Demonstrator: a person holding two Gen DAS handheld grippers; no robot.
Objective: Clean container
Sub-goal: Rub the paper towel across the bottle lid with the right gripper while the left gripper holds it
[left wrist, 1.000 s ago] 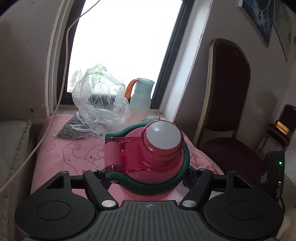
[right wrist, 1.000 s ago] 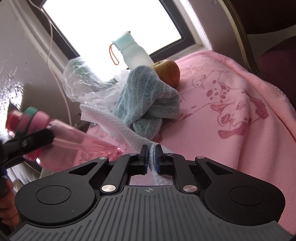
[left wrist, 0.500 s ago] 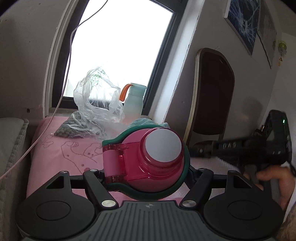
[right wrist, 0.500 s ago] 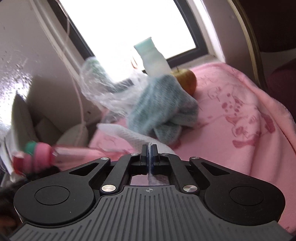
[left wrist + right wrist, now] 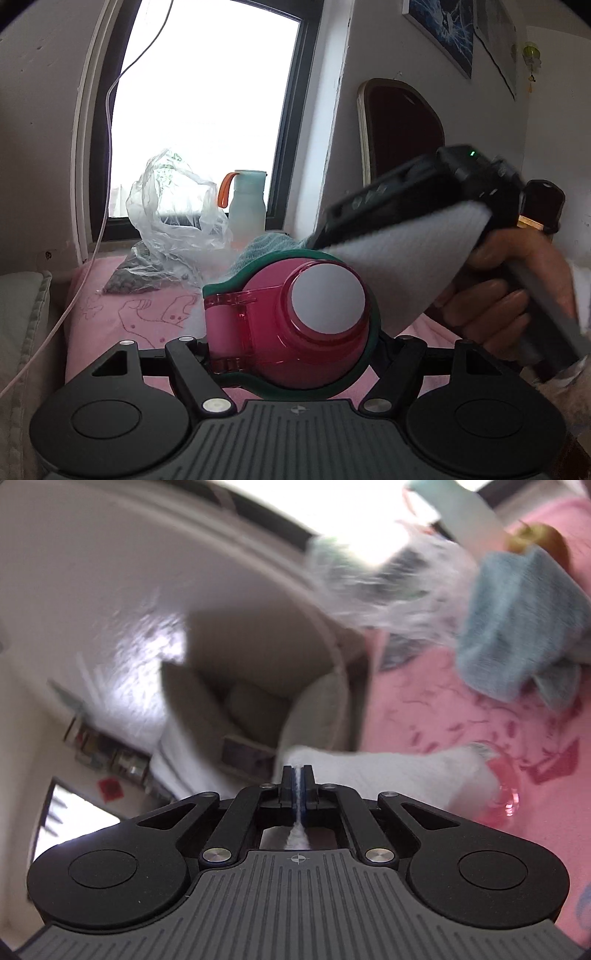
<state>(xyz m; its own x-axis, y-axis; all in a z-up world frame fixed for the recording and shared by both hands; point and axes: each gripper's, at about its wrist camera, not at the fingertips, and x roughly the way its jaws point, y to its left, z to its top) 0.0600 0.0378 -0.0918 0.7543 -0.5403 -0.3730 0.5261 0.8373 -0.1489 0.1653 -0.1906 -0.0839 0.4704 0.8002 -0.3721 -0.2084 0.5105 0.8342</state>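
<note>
Pink bottle [image 5: 295,332] sits clamped between the jaws of the left hand-held gripper [image 5: 295,354], just below its green-rimmed lid. Lid end points back at the left wrist camera; the long axis runs away from it, toward the window, and the base is hidden behind the lid in that view. Bottle is held in the air above the pink blanket [image 5: 147,310].

Right hand-held gripper [image 5: 296,779]: jaws together, pinching a fold of white cloth [image 5: 388,771]. From the left view the cloth [image 5: 402,258] hangs as a wide sheet off that gripper, just right of and partly over the bottle's shoulder. In the right view the cloth's far end lies on or against a clear pink rounded part of the bottle [image 5: 506,786], low and to the right of the jaws. That picture is motion-blurred, so firm contact cannot be confirmed.

Judgement: the wipe turns on the bottle lying right of and below the cloth grip, so the right hand is the one that works along the body while the left holds.

Containers: bottle contents cannot be told. Clear plastic bag [image 5: 173,221] near the window holds dark small bits. Pale green bottle [image 5: 247,206] stands on the sill, lid on.
</note>
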